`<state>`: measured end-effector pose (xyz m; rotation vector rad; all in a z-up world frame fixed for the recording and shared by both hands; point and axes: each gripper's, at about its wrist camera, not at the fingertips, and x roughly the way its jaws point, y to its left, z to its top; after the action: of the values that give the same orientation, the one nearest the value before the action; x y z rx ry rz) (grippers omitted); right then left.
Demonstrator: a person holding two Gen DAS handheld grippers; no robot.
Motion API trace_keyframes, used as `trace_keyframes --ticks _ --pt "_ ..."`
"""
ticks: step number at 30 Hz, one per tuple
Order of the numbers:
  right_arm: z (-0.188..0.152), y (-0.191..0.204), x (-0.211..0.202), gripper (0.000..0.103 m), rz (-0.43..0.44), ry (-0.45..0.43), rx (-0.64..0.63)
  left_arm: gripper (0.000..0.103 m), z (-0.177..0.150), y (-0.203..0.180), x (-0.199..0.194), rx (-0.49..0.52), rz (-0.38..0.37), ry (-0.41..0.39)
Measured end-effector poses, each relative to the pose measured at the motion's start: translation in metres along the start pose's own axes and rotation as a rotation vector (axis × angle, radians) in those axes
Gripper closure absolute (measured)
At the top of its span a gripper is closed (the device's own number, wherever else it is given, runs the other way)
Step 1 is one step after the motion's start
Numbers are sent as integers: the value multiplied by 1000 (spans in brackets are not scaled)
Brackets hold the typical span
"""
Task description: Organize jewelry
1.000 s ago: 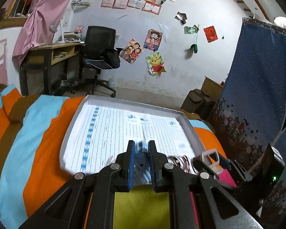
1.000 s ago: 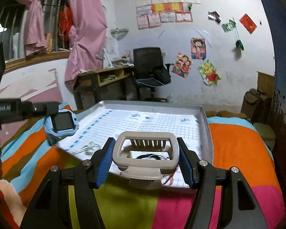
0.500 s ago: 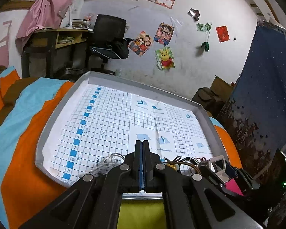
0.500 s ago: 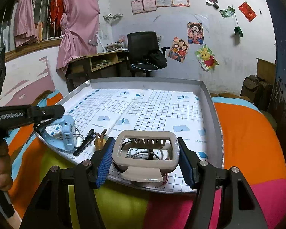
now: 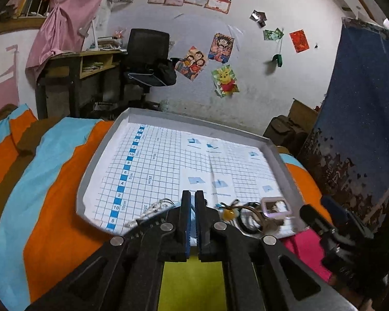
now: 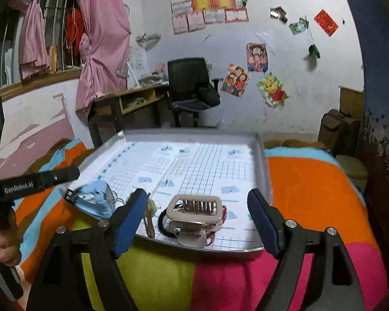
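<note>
A grey tray [image 5: 101,153] lined with grid paper lies on a striped blanket. My left gripper [image 5: 193,197] hovers over the tray's near edge, its pads a narrow slit apart with the light blue watch strap [image 5: 192,217] between them. In the right wrist view the blue watch [image 6: 93,202] rests at the tray's near left corner. My right gripper [image 6: 195,197] stands wide open, just behind a beige hair claw clip [image 6: 194,211] that sits free on the tray [image 6: 262,160]. A black hair tie [image 6: 163,220] and an amber hairpin [image 6: 149,217] lie beside the clip.
A silver chain [image 5: 153,208] lies left of my left gripper, near the tray's front rim. Most of the tray's far half shows bare grid paper. A desk [image 5: 90,64] and an office chair [image 5: 147,59] stand beyond the bed. A hand [image 6: 5,246] grips the left tool.
My right gripper opened and let the hair clip go onto the tray, then drew back a little. The left gripper lowered the blue watch to the tray's near left corner.
</note>
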<state>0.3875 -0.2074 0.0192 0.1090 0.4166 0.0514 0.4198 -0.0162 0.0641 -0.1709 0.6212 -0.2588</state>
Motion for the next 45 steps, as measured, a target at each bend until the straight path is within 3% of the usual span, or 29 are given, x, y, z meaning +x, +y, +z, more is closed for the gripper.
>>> trace_keyframes --ticks 3,6,11,17,26,34,45 --pt "8 -1 -28 24 -3 -28 -1 91 -3 -7 -24 18 -2 -24" --pt "14 1 -56 21 -9 -57 -5 74 -6 -14 -49 32 -8 -58" --pt "17 4 -103 12 -3 -89 -1 24 -15 -18 -98 15 -2 -142" --pt "12 11 -159 4 29 -121 27 1 -38 -19 -162 12 26 -251" --pt "-15 24 -243 3 59 -179 9 0 -93 -22 -236 27 62 -325" --pt "-58 31 -300 2 86 -184 -49 0 -147 -19 -274 31 103 -327" --pt "-106 37 -324 2 103 -143 -104 0 -205 -12 -290 38 149 -305"
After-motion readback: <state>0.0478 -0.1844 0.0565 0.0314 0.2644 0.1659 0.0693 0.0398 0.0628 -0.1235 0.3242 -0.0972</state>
